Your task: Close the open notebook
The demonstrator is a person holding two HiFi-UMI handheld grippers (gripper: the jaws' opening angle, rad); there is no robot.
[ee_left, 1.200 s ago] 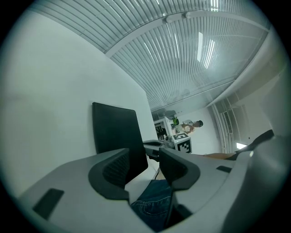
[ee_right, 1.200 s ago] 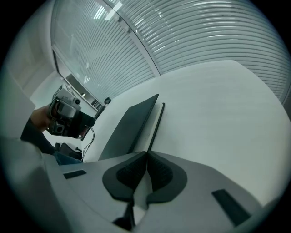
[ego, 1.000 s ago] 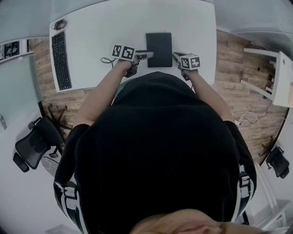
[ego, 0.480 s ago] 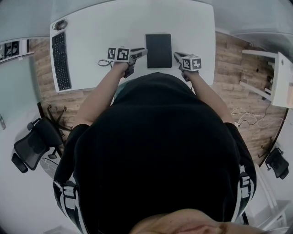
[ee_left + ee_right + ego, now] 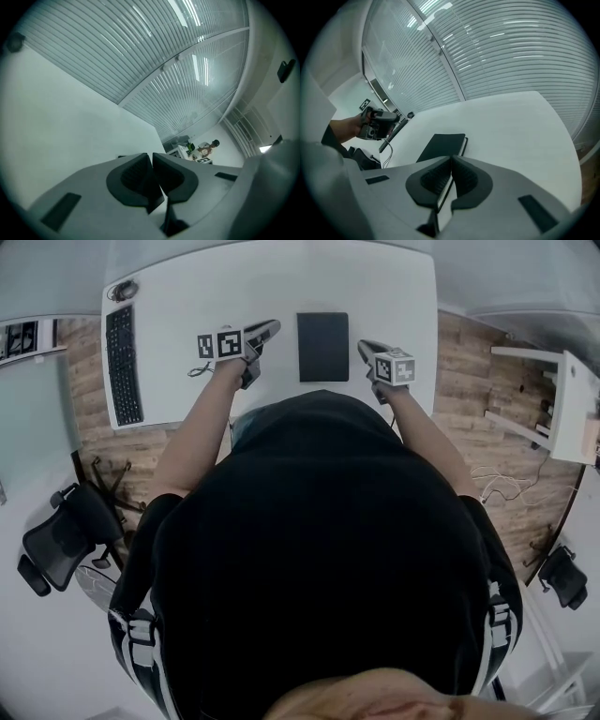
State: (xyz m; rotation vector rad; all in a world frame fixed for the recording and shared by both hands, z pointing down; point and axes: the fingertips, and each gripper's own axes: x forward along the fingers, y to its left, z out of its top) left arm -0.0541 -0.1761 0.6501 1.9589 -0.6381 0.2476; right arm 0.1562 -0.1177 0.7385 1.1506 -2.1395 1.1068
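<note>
White bench (image 5: 206, 287), closed black notebook (image 5: 322, 346), left gripper (image 5: 271, 328) fingers just closed, empty, right gripper (image 5: 363, 345) fingers together, empty.

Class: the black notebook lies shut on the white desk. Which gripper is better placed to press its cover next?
Probably right. The right gripper sits nearer the black notebook, which lies straight ahead of its jaws. The left gripper, jaws just closed on nothing, points elsewhere.
</note>
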